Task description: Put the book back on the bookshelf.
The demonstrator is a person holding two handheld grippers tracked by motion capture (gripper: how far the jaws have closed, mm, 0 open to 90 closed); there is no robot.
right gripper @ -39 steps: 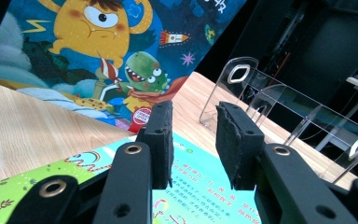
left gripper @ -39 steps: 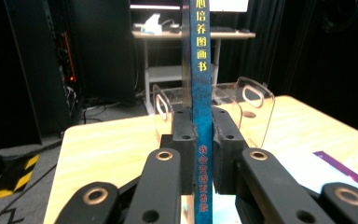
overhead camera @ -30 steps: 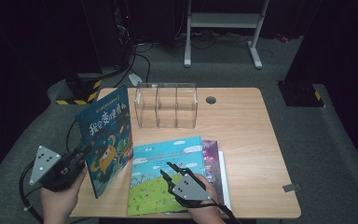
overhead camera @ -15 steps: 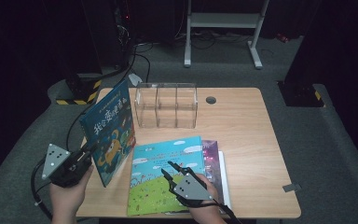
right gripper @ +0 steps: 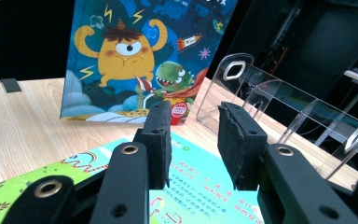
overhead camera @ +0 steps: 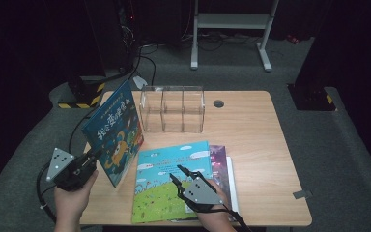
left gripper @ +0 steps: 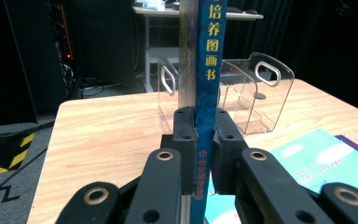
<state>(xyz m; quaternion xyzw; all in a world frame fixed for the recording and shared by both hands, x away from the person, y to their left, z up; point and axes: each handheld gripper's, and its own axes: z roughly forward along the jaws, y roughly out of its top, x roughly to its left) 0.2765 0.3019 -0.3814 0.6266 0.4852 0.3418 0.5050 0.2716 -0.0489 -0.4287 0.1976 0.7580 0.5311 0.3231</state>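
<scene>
My left gripper (overhead camera: 94, 157) is shut on the spine edge of a blue monster picture book (overhead camera: 113, 133), which stands tilted on its lower edge at the table's left. In the left gripper view the spine (left gripper: 207, 70) rises between the pads of the left gripper (left gripper: 204, 126). My right gripper (overhead camera: 178, 172) hovers open over a teal and green picture book (overhead camera: 169, 193) lying flat near the front edge, nothing between its fingers. In the right gripper view the right gripper (right gripper: 193, 135) points over the teal book (right gripper: 200, 182) toward the blue book (right gripper: 135, 56).
A clear three-slot organizer (overhead camera: 172, 109) stands at the table's back centre, just right of the blue book. A purple book (overhead camera: 220, 164) and a white one (overhead camera: 232, 179) lie under the teal book. A cable hole (overhead camera: 218, 103) sits behind them.
The left gripper has come down and toward the table with the blue book, which now stands steeper with its lower edge on the tabletop. The right gripper has kept still.
</scene>
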